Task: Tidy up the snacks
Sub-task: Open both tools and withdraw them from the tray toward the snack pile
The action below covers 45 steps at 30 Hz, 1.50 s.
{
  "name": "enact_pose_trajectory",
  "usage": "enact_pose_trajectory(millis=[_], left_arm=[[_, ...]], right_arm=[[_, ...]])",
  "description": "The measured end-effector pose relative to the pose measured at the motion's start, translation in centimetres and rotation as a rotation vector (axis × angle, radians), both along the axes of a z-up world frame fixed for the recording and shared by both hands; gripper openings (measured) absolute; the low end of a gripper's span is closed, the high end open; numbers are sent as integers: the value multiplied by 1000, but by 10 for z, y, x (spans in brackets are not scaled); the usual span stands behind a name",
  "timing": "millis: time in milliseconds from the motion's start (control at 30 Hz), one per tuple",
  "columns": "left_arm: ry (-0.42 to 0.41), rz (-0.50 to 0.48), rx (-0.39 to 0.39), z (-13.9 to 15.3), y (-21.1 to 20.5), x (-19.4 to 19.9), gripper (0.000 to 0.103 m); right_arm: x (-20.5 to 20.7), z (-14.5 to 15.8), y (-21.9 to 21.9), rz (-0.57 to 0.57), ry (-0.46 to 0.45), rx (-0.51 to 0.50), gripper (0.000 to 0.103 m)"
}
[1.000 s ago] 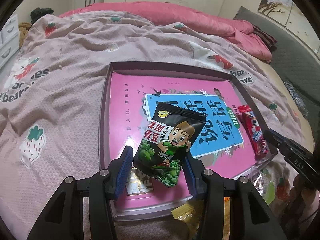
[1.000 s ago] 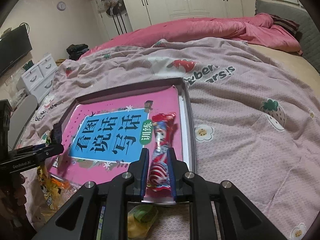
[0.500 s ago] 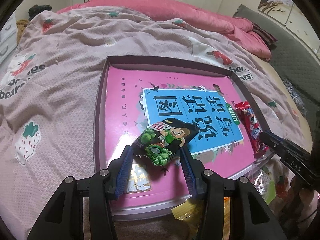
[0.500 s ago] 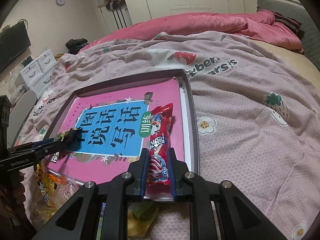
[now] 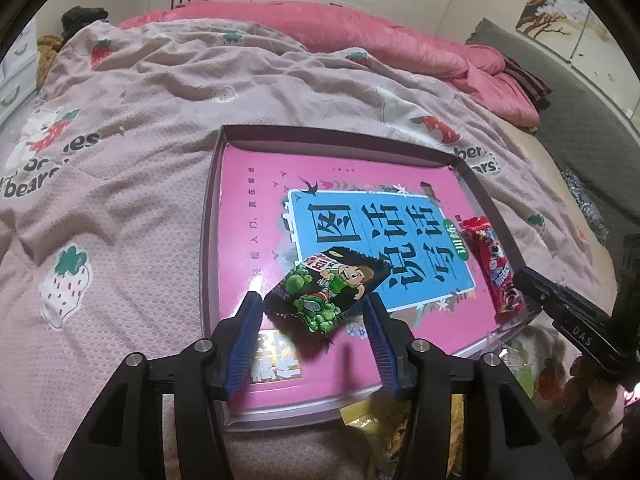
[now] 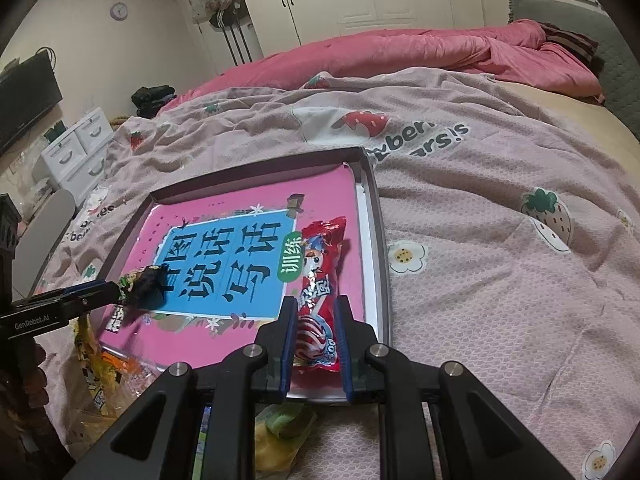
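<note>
1. Left wrist view: we see the left gripper (image 5: 314, 322) above the near edge of the tray (image 5: 208, 240). Its jaws have just been opening. The black-and-green snack packet (image 5: 326, 292) lies tilted between the blue pads (image 5: 246, 336) on the pink book (image 5: 256, 200), and we see a gap at each pad, so the grip is released.
2. The same view shows the packet's cartoon print, which the right wrist view reduces to a dark shape (image 6: 146, 286).
3. Right wrist view: the right gripper (image 6: 316, 344) is clenched on the near end of the red candy packet (image 6: 322, 276). The packet extends away along the book's right side, just inside the tray's right wall.
4. The left wrist view shows this red packet (image 5: 490, 266) only at the far right, with the right gripper's tip (image 5: 560, 308) over its near end.
5. Both views show the tray resting on the strawberry-print blanket (image 6: 500, 260). Yellow wrappers (image 5: 384, 428) lie near, just outside the tray.
</note>
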<state>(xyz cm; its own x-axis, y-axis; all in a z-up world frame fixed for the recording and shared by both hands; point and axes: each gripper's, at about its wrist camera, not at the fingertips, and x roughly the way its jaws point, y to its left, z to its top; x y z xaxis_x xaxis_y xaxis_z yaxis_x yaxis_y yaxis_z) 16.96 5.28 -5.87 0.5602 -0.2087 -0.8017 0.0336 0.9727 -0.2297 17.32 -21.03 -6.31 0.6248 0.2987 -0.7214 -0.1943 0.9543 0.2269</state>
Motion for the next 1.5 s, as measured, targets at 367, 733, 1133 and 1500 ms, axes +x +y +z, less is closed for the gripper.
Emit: enact_pose_trajectory(millis=[367, 733, 1133, 1500], left_arm=[[-45, 8, 3, 22, 3, -15, 64], [-68, 16, 17, 34, 8, -29, 66], [-82, 1, 12, 45, 7, -44, 67], [-84, -10, 23, 50, 3, -55, 75]], right_arm=[[-10, 16, 13, 59, -71, -23, 30], [-24, 30, 17, 96, -123, -13, 42], [-46, 45, 27, 164, -175, -16, 53], [-62, 49, 36, 224, -183, -52, 58]])
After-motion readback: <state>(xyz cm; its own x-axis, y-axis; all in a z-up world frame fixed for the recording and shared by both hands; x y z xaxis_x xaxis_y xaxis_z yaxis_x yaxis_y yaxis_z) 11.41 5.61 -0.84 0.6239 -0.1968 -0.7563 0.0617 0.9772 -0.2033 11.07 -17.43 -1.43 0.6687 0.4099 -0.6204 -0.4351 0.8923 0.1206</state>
